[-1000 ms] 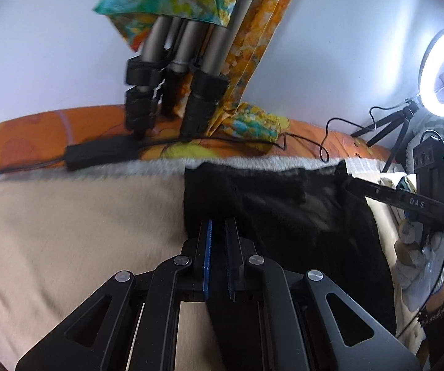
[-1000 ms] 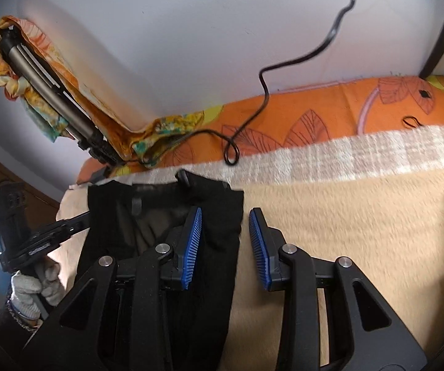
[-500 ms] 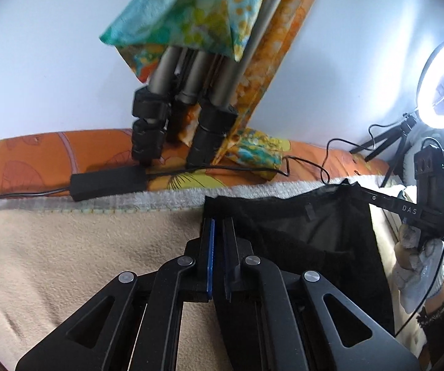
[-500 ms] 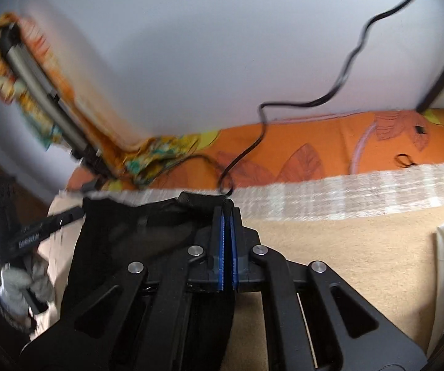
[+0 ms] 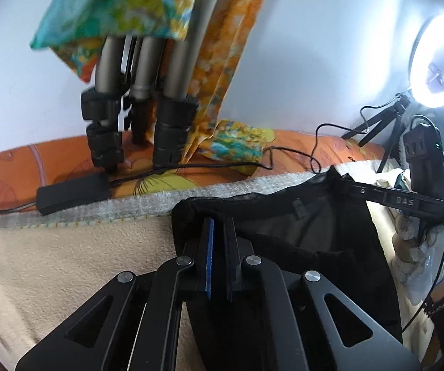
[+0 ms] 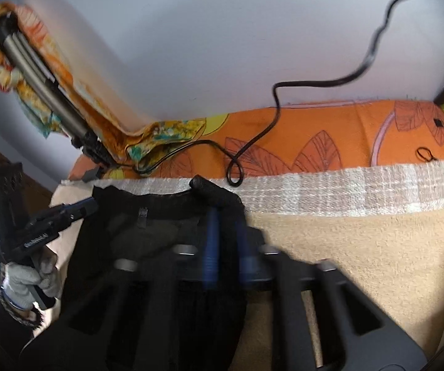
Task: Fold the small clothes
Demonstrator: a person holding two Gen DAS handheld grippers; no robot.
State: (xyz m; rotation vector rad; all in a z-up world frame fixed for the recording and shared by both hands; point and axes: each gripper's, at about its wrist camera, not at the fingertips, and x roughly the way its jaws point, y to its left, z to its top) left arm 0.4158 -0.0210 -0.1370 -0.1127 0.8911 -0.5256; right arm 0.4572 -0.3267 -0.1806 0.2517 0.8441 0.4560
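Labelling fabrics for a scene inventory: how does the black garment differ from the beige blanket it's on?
The black garment is thin and partly see-through; the beige blanket is thick, fuzzy and opaque. The garment's top edge is pinched by the left gripper and the right gripper; the blanket lies flat. The garment is far smaller. Both are plain and unpatterned.
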